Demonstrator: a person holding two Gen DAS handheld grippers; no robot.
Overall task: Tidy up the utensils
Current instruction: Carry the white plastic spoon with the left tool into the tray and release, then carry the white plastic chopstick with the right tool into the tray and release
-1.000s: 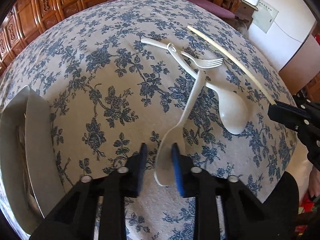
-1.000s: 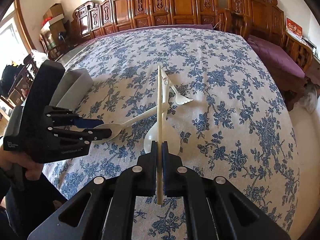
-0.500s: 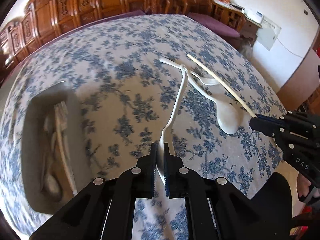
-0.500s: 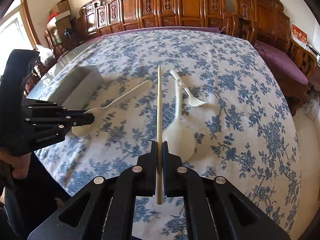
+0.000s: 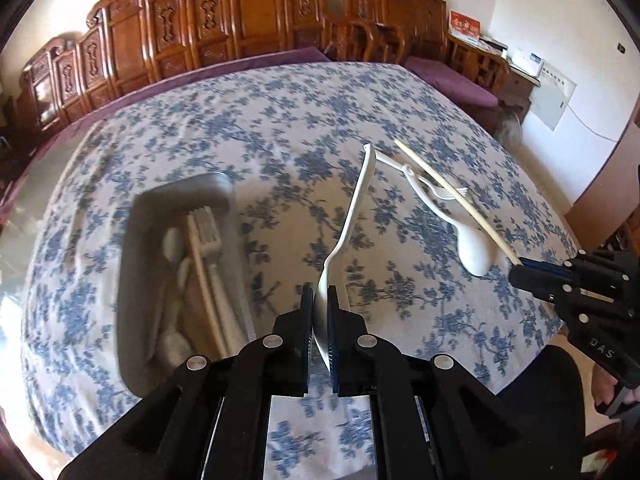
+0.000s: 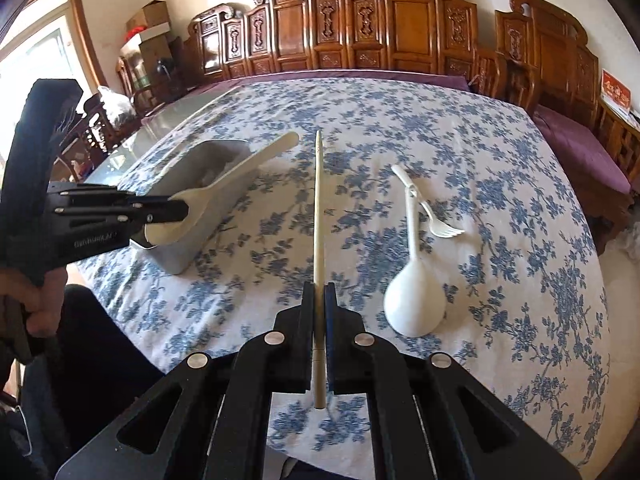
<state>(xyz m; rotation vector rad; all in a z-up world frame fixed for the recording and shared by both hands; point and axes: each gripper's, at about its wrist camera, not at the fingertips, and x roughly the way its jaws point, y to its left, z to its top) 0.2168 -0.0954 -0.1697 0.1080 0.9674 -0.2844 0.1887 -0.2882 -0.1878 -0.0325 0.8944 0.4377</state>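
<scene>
Left side first: my left gripper (image 5: pixel 319 312) is clenched on the bowl of a white spoon (image 5: pixel 352 216), handle sticking out toward 12 o'clock, lifted off the tablecloth (image 5: pixel 280 120). In the right wrist view the same left gripper (image 6: pixel 182 210) sits at 9 o'clock, holding that spoon (image 6: pixel 240 176) over the near end of the grey tray (image 6: pixel 180 256). In the left wrist view the tray (image 5: pixel 132 240) lies at 9 o'clock from the gripper; it holds pale utensils, blurred, can't sort which.

Centre: my right gripper (image 6: pixel 319 312) is clamped on a chopstick (image 6: pixel 318 208) that points straight to 12 o'clock, raised above the cloth. In the left wrist view the right gripper (image 5: pixel 516 272) shows at 3 o'clock with the chopstick (image 5: pixel 452 196) running up toward 11.

Right: a white ladle (image 6: pixel 414 280) lies flat on the cloth at 2 o'clock from the right gripper, bowl nearest me. A small fork (image 6: pixel 440 224) lies beside its handle, touching near the handle's far end. Carved wooden chairs (image 6: pixel 400 28) line the far edge at 12.
</scene>
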